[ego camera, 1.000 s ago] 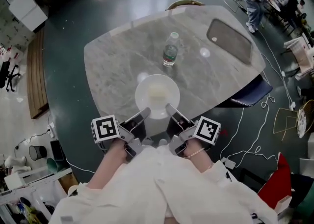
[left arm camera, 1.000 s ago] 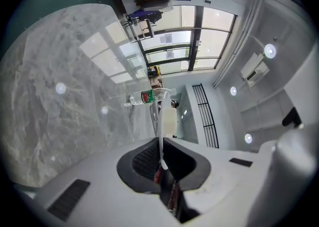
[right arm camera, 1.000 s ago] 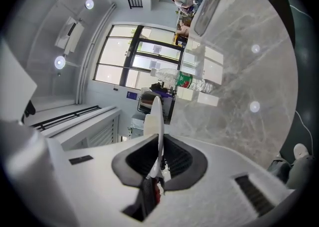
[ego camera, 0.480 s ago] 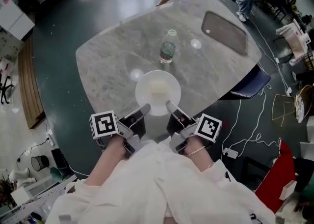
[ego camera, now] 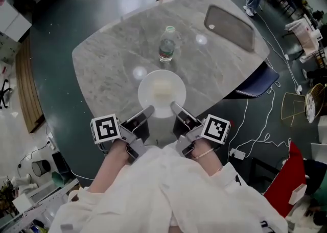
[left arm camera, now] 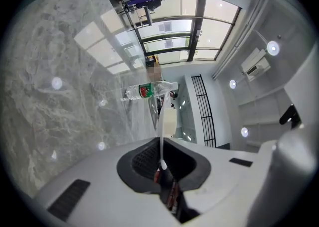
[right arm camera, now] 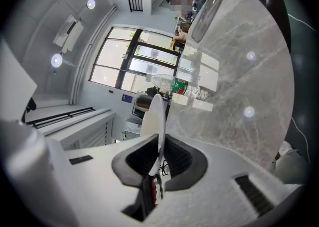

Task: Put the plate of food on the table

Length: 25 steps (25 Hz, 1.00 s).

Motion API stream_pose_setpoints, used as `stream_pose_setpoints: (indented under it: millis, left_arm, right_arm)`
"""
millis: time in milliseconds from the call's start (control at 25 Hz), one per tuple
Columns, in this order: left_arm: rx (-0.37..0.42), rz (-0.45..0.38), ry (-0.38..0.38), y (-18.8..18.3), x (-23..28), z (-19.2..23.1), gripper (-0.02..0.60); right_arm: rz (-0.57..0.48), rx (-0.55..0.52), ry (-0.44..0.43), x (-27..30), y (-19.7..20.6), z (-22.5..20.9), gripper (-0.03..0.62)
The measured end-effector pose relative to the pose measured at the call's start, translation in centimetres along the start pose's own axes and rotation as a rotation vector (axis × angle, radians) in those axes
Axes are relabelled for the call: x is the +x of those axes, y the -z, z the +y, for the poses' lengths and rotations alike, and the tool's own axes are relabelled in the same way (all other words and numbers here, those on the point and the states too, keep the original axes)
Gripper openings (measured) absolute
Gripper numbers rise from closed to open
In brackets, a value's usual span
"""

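Shifted slightly inward over worktop (ego camera: 110, 68) near edge since a second ago: plate of food (ego camera: 162, 93), level, near rim clamped in jaws of left gripper (ego camera: 146, 113) and right gripper (ego camera: 176, 109). Bottle (ego camera: 166, 45) label print unreadable.

The scene is viewed steeply downward from the head camera, well above the marble table (ego camera: 102, 68), with the left gripper (ego camera: 147, 112) and right gripper (ego camera: 176, 108) seen near the lower middle. Each gripper view is taken from close behind its own jaws, rolled sideways, along the plate (left arm camera: 162, 121) edge-on. The water bottle (ego camera: 166, 48) and tabletop are shared by all three views.
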<state>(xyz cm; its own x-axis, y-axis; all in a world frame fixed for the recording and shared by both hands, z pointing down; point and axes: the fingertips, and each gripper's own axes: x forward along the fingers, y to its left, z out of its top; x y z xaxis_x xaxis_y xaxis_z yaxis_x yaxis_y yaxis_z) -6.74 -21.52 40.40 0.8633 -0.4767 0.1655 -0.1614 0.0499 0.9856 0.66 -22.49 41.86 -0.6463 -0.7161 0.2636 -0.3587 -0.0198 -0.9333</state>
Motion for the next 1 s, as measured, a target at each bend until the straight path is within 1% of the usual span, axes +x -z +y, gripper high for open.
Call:
stream_pose_setpoints:
  millis: [160,360,520,680,760,880,1000]
  left_arm:
    - [-0.025,-0.008,-0.011,0.7,0.6,0.5,0.026]
    - [-0.039,-0.018,-0.039,1.1,0.7,1.4,0.026]
    - [-0.056,-0.017,-0.055,0.9,1.1,2.3,0.027]
    - [-0.085,-0.017,-0.061,1.0,1.3,2.9,0.028]
    - [-0.096,-0.015,-0.074,1.0,1.4,3.4,0.028]
    - [-0.127,-0.015,-0.099,1.1,1.4,4.6,0.028]
    - [-0.144,-0.009,-0.132,1.2,1.5,5.8,0.028]
  right_arm:
    - [0.021,0.049,0.006,-0.6,0.0,-0.7,0.018]
    - [0.049,0.035,0.031,-0.7,0.1,-1.7,0.018]
    - [0.064,0.064,0.040,-0.2,0.4,-2.5,0.018]
    - [0.079,0.075,0.081,-0.2,0.7,-3.6,0.018]
    - [0.090,0.075,0.092,0.0,0.9,-4.0,0.018]
    - [0.110,0.072,0.074,0.7,1.2,-4.4,0.018]
    - [0.131,0.081,0.085,1.1,1.6,-5.3,0.018]
